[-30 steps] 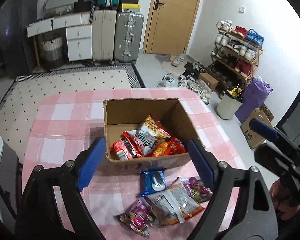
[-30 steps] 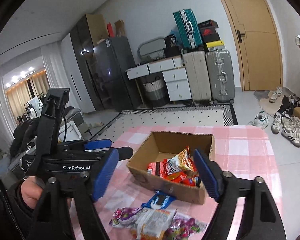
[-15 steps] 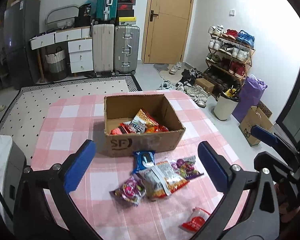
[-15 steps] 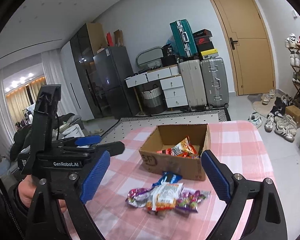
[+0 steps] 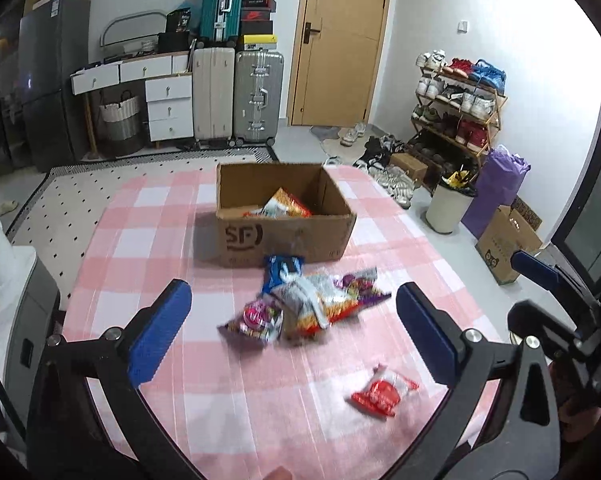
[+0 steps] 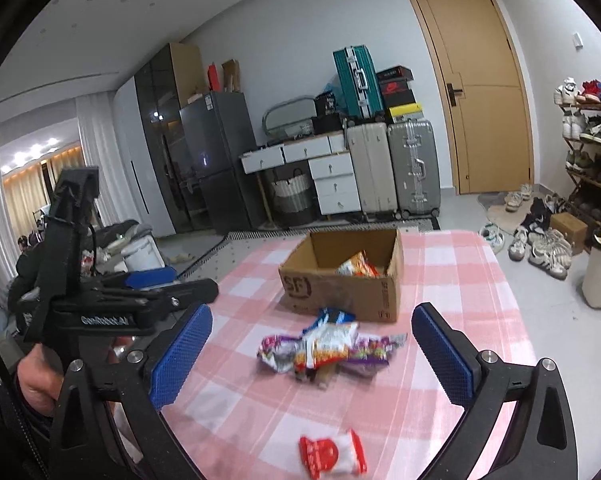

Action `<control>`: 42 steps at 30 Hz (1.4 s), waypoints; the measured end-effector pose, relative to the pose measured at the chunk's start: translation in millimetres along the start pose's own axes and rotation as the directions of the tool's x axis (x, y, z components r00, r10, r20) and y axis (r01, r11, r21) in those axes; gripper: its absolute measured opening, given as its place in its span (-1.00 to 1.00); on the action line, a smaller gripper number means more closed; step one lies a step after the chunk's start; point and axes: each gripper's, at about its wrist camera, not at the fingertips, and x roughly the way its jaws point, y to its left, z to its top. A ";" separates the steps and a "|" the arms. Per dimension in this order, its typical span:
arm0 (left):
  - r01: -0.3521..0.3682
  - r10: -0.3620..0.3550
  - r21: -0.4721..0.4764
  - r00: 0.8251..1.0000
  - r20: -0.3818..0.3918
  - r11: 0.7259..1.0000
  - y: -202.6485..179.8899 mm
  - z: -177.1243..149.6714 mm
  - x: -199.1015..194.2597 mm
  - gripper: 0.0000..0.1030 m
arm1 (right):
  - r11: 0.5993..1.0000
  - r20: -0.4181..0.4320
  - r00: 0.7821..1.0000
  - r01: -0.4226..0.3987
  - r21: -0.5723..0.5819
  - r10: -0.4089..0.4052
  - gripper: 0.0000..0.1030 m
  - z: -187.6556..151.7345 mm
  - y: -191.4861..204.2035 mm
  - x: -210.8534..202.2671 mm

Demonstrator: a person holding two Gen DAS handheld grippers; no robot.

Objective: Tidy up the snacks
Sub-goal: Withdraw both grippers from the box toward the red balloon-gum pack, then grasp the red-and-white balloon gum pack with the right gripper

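- Bare checkered tablecloth lies left of the cardboard box.
- A snack pile touches the box's near wall, blocking that side.
- A red packet lies apart, nearer.

Left gripper and right gripper: black angular frames, textured blue finger pads, silver screws; white "GenRobot.AI" lettering; bare-skinned hand, dark sleeve

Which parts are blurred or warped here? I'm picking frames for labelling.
Left wrist view: the loose snack pile and red packet are motion-smeared, the cardboard box only slightly; the door bows from fisheye. Right wrist view: the same smear on the pile and red packet; the corners are dark.
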 end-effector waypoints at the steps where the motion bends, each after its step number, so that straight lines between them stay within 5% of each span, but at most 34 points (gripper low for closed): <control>1: 0.000 0.000 0.000 1.000 -0.001 1.000 0.6 -4.5 -1.7 0.98 | 1.000 -0.013 1.000 -0.003 -0.012 0.003 0.98 -6.3 2.6 -1.4; 14: 0.015 -0.019 -0.074 0.998 -0.062 0.997 16.0 -49.9 4.5 0.98 | 1.000 -0.175 0.985 0.014 0.018 -0.011 0.98 -78.8 2.2 17.1; 29: 0.034 -0.054 -0.126 0.985 -0.161 0.991 35.3 -80.6 49.7 0.98 | 0.998 -0.348 0.935 0.068 -0.001 -0.064 0.95 -136.4 -15.6 81.1; 42: 0.036 -0.076 -0.173 0.970 -0.230 0.984 51.0 -100.7 90.2 0.98 | 0.998 -0.411 0.910 0.069 0.012 -0.058 0.34 -153.6 -27.3 109.7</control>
